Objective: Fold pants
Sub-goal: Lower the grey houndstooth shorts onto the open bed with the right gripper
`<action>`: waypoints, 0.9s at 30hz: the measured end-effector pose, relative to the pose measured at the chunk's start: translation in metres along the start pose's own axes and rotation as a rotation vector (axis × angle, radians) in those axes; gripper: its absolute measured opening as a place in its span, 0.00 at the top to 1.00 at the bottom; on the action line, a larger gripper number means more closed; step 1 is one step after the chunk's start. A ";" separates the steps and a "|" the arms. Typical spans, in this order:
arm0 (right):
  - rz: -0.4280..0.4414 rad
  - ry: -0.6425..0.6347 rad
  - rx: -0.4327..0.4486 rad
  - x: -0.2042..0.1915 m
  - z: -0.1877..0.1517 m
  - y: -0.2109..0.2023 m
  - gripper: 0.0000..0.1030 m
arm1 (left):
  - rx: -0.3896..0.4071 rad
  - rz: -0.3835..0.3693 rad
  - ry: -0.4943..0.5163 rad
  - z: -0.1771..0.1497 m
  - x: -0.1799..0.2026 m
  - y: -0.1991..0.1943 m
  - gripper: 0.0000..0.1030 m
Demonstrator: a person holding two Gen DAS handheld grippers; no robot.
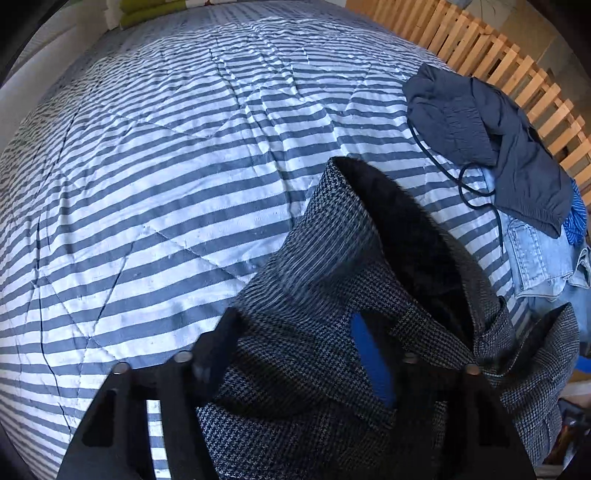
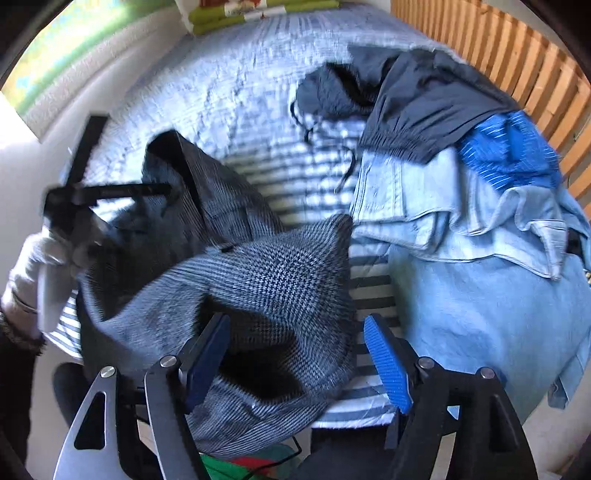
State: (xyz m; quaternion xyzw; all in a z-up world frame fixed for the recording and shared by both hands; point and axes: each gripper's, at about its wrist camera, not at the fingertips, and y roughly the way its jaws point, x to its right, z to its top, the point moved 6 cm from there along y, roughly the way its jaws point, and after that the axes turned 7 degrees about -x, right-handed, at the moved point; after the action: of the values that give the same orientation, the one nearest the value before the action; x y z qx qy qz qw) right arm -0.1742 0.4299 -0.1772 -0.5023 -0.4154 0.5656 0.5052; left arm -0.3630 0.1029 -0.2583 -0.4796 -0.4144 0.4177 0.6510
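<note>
Grey houndstooth pants are draped right over the left tongs in the left wrist view, filling the gap between the fingers; a blue pad is seen poking through the cloth on the right finger, while the left finger is dark and partly covered. Left tongs are spread fairly wide with fabric bunched between them; whether the cloth is actually pinched cannot be told. Behind the pants, a blue-and-white striped quilt is spread over the bed. At far right, a dark navy garment with a drawstring is piled on light denim, next to a wooden slat rail.

From the right wrist view, left to right: a white-gloved hand is seen at the left edge holding the black frame of the other gripper, blurred. The pants are heaped near the bed's near edge, partly lifted, one fold lying over the left finger of the right tongs. Right tongs are held wide open, nothing clamped; the blue ribbed pad on the right finger is bare, over the striped quilt. To the right, the denim pile is topped by a bright blue cloth and the navy garment. Green folded items are seen at the bed's far end.
</note>
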 end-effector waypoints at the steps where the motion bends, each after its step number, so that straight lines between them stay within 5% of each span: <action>1: -0.015 0.007 -0.009 0.001 0.002 0.009 0.39 | 0.004 -0.022 -0.015 0.000 -0.001 -0.002 0.59; 3: -0.029 0.019 -0.032 -0.001 0.000 0.021 0.88 | 0.020 -0.053 -0.051 -0.001 -0.006 -0.008 0.78; 4: -0.018 0.029 -0.039 -0.001 -0.001 0.021 0.89 | 0.033 -0.067 -0.067 -0.002 -0.010 -0.013 0.84; 15: -0.109 0.105 0.150 0.016 -0.019 -0.045 0.92 | 0.151 -0.110 -0.042 -0.022 -0.011 -0.080 0.86; 19: -0.098 0.072 0.227 0.000 -0.017 -0.079 0.92 | 0.248 -0.202 -0.124 -0.042 -0.025 -0.137 0.87; 25: -0.101 -0.074 0.453 -0.052 -0.010 -0.175 0.92 | 0.442 -0.160 -0.189 -0.097 -0.056 -0.247 0.87; 27: -0.080 -0.117 0.497 -0.067 -0.001 -0.197 0.92 | 0.502 -0.138 -0.214 -0.118 -0.067 -0.286 0.99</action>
State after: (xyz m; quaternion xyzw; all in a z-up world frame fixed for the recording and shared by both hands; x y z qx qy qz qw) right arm -0.1443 0.3926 0.0253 -0.3125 -0.3118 0.6580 0.6100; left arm -0.2306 -0.0473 -0.0129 -0.2272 -0.3956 0.5103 0.7290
